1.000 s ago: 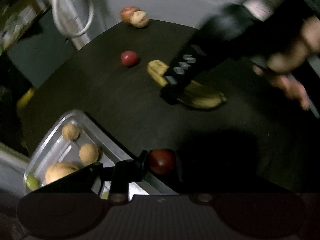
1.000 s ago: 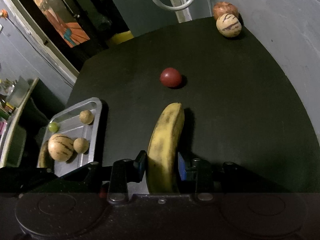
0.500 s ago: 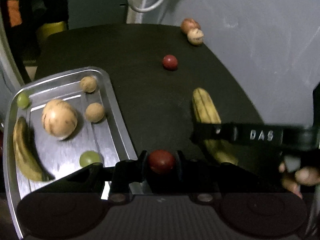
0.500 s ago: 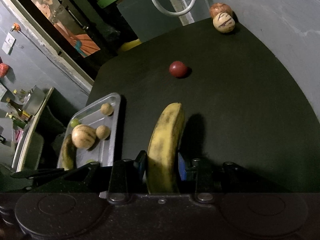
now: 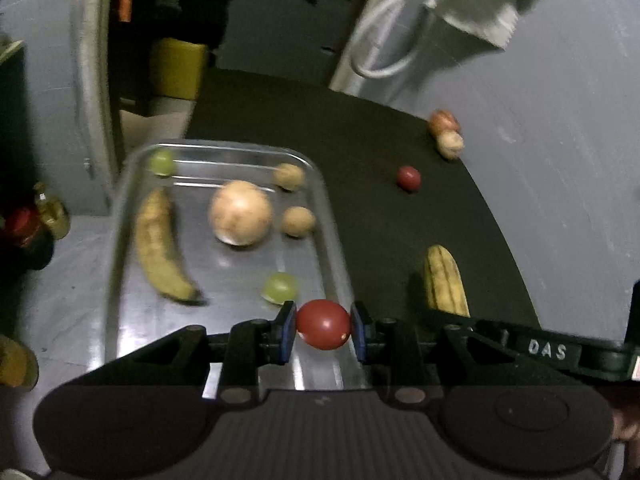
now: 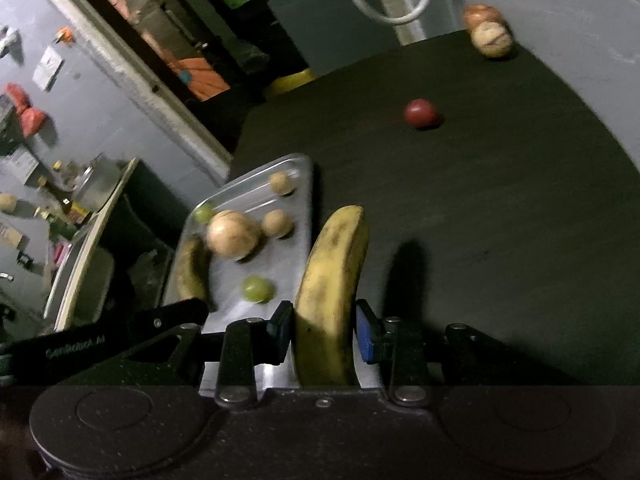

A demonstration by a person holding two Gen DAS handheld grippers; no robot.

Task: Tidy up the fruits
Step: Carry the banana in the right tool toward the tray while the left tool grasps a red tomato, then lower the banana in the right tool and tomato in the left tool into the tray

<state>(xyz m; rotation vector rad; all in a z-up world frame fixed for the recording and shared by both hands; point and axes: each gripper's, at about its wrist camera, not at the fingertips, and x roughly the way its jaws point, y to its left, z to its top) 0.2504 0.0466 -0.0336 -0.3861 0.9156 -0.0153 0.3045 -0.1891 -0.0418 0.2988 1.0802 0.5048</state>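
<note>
- My left gripper (image 5: 323,330) has its fingers closed in on a red tomato (image 5: 323,330), one blue pad (image 5: 286,332) pressed to each side; the gap is only as wide as the fruit.
- I see that tomato held above the near right corner of the metal tray (image 5: 120,248), over the rim.
- My right gripper (image 6: 323,334) pinches a yellow banana (image 6: 332,288) near its lower end, the pads (image 6: 366,336) against its flanks; the banana points away from me, just beside the tray's right edge (image 6: 306,200), held above the dark table (image 6: 500,220).
- From the left wrist view the right gripper (image 5: 548,350) shows as a dark bar at lower right, with the banana (image 5: 445,280) sticking out ahead of it.
- In the tray I count a second banana (image 5: 158,244) along the left side, a large pale round fruit (image 5: 240,212) in the middle, two small tan fruits (image 5: 297,220) to its right, and two green ones (image 5: 280,288), one near and one at the far left corner.
- On the table a loose red tomato (image 6: 419,113) lies well apart from the tray, and a pale striped fruit (image 6: 492,38) touches a reddish fruit (image 6: 480,14) at the far edge by the wall.
</note>
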